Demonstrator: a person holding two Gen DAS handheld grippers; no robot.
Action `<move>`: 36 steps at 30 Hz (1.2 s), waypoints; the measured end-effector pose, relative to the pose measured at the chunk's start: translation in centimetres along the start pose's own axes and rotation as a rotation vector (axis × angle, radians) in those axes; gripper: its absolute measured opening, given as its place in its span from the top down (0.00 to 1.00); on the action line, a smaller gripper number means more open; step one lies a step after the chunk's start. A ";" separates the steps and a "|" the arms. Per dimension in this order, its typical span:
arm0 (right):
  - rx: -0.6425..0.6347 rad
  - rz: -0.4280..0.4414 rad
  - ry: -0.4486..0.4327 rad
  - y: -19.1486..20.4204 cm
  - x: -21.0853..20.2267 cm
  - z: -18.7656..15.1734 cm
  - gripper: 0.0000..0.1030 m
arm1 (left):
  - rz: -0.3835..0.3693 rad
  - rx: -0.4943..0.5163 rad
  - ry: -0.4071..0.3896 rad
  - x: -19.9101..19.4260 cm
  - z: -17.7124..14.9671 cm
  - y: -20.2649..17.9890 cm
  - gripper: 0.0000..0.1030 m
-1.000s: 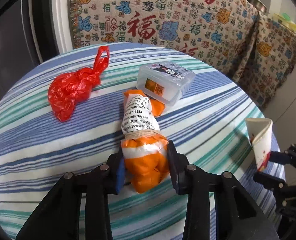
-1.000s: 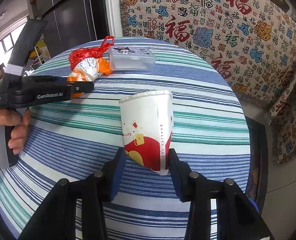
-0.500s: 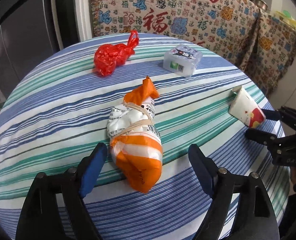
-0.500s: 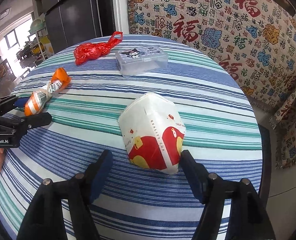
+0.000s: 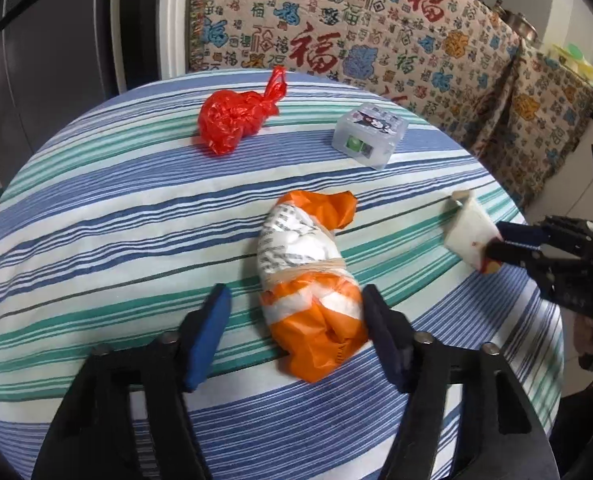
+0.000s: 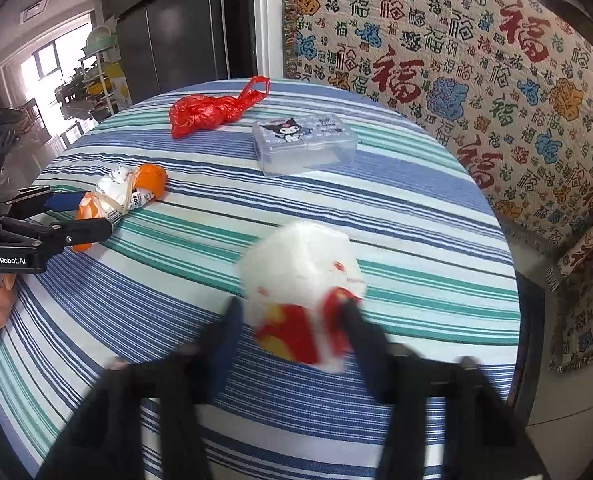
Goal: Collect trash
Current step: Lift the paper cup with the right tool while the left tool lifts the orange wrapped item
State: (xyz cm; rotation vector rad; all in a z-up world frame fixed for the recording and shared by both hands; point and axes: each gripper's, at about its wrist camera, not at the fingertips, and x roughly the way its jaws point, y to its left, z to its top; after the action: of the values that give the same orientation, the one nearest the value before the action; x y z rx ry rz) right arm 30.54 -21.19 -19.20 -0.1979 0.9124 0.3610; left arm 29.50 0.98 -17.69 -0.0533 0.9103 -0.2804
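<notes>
1. The left gripper (image 5: 292,320) points down at the striped surface (image 5: 96,216). Its jaws are closing around the orange and white bundle (image 5: 312,280). The right pad touches the bundle, but the left pad is not on it.
2. The right gripper (image 6: 292,320) also tilts down. Its jaws are closing on the paper cup (image 6: 300,280), which is squashed and blurry.
3. The bundle lies on its side, tied with a rubber band.
4. A red bag (image 5: 232,120) and a clear box (image 5: 370,136) sit farther back, apart.
</notes>
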 end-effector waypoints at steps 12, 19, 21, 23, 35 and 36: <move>0.065 0.021 -0.042 -0.5 -1.3 0.2 0.21 | 0.000 -0.013 -0.008 0.3 0.0 0.1 0.51; 0.052 0.041 0.024 0.1 1.8 1.6 0.66 | 0.008 -0.018 -0.017 0.3 0.0 0.0 0.51; 0.115 0.037 0.010 -0.5 1.1 2.3 0.80 | 0.007 -0.017 -0.019 0.3 0.1 0.1 0.53; 0.135 0.048 -0.019 -0.6 -0.1 2.6 0.81 | -0.008 -0.030 -0.022 0.2 0.2 0.3 0.54; 0.204 0.034 -0.017 -1.7 -2.5 0.4 0.81 | -0.058 -0.013 -0.081 -1.9 0.4 -1.5 0.56; 0.210 0.036 -0.018 -2.0 -3.0 0.1 0.81 | -0.062 -0.011 -0.080 -1.9 0.4 -1.8 0.56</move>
State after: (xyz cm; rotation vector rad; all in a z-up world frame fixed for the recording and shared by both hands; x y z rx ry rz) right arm 29.73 -23.61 -16.74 0.0150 0.9306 0.2972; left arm 28.30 -0.31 -15.65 -0.1018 0.8321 -0.3285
